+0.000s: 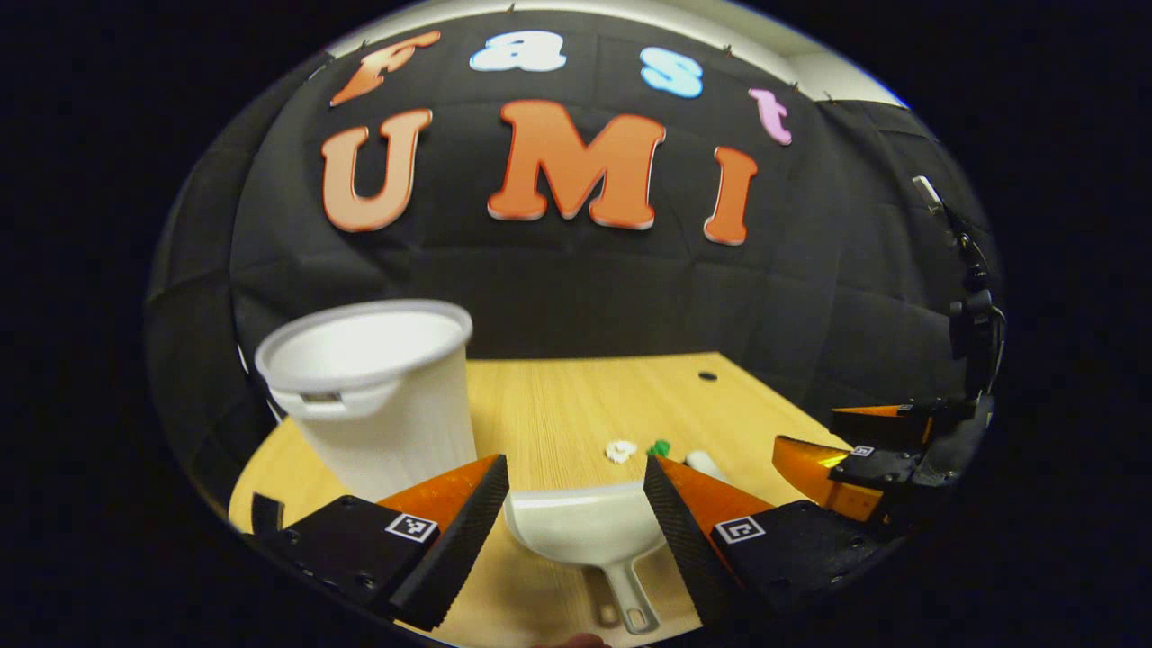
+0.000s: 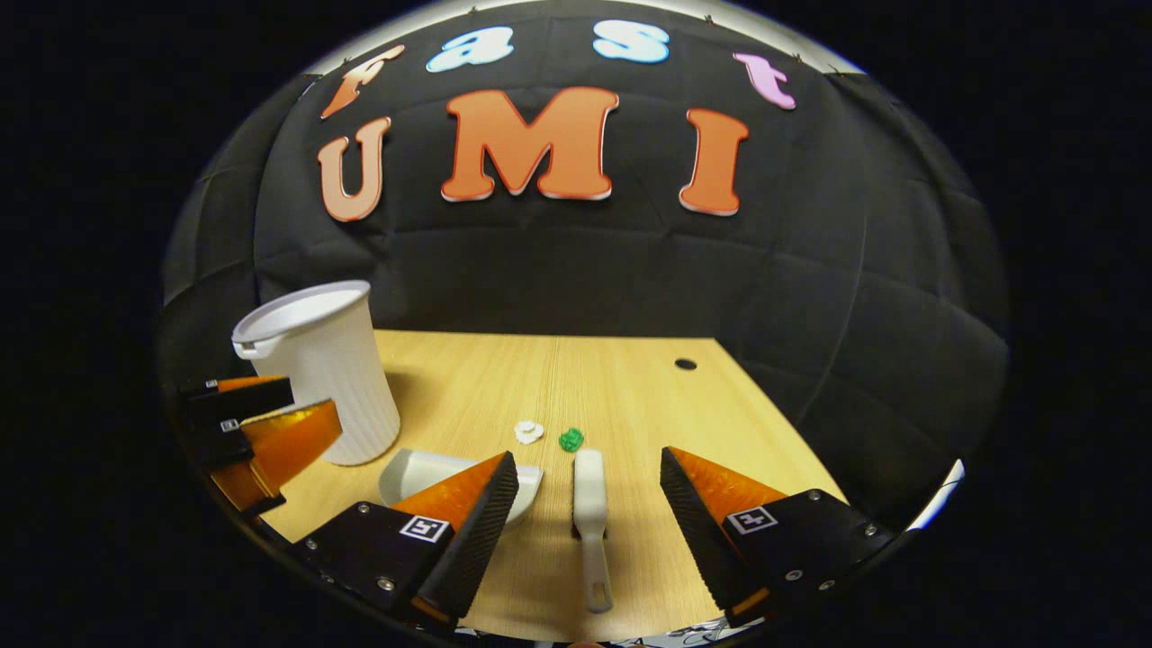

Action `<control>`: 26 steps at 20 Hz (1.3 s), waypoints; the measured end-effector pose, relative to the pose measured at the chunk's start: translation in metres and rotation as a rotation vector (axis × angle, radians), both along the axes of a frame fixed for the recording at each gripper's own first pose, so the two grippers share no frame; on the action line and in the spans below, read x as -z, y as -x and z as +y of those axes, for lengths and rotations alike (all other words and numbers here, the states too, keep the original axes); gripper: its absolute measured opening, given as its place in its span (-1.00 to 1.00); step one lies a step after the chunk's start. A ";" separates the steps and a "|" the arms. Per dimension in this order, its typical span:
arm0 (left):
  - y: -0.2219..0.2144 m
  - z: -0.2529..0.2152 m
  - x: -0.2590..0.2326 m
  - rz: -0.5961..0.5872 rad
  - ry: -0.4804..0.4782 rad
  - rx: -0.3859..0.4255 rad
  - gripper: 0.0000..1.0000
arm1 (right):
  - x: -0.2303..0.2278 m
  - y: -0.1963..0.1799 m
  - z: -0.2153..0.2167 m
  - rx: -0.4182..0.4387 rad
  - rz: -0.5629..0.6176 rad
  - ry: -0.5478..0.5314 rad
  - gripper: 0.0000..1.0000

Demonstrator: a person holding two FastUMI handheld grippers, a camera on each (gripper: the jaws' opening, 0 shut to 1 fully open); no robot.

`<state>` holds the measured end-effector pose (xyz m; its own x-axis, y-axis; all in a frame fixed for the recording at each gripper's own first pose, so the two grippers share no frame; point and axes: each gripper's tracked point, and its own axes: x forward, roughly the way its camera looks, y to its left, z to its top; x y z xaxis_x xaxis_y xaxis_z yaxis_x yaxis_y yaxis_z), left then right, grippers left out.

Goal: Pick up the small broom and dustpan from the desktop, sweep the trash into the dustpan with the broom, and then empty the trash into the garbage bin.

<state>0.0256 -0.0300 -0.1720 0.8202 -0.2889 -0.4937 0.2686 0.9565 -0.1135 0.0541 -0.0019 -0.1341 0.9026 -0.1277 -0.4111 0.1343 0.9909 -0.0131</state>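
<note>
- Left gripper: jaws spread wide, holding nothing, lined up w/ the white dustpan, which lies flat on the counter, handle toward the camera.
- Right gripper: jaws also spread, empty, w/ the small broom lying on the counter between its fingers, handle near, head toward the trash.
- Trash: white scrap & green scrap sit just beyond the broom head, near each other, mid-counter.
- Garbage bin stands upright to the left, just beside the dustpan.
- Risk 1: dustpan handle is thin & low; if the left gripper closes on the pan body instead, the grip prob slips or the pan tilts.
- Risk 2: pushing fwd onto the broom could shove its head into the scraps & scatter them before the pan is set.
- Risk 3: bin is close to the left gripper; lifting the pan w/ a wide swing could knock it, it looks light.
- Risk 4: both grippers work close together, so a clash is likely if they come in at once.
</note>
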 end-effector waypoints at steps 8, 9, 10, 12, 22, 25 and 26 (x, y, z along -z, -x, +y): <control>0.082 -0.005 0.055 0.698 -0.097 -0.127 0.96 | 0.129 -0.025 -0.022 -0.154 0.511 -0.037 0.93; 0.087 -0.006 0.055 0.760 -0.093 -0.152 0.96 | 0.137 -0.026 -0.023 -0.161 0.552 -0.029 0.94; 0.089 -0.003 0.056 0.791 -0.118 -0.143 0.96 | 0.141 -0.028 -0.025 -0.145 0.577 -0.018 0.94; 0.089 -0.001 0.064 0.847 -0.177 -0.082 0.96 | 0.150 -0.031 -0.021 -0.113 0.629 -0.030 0.93; 0.079 -0.001 0.085 0.975 -0.242 0.075 -0.31 | 0.167 -0.055 -0.016 -0.080 0.735 0.018 -0.12; 0.060 0.018 0.084 0.931 -0.311 0.201 -0.38 | 0.162 -0.068 -0.038 -0.141 0.765 0.040 -0.22; 0.052 0.024 0.085 0.916 -0.340 0.255 -0.38 | 0.160 -0.074 -0.048 -0.163 0.778 0.057 -0.22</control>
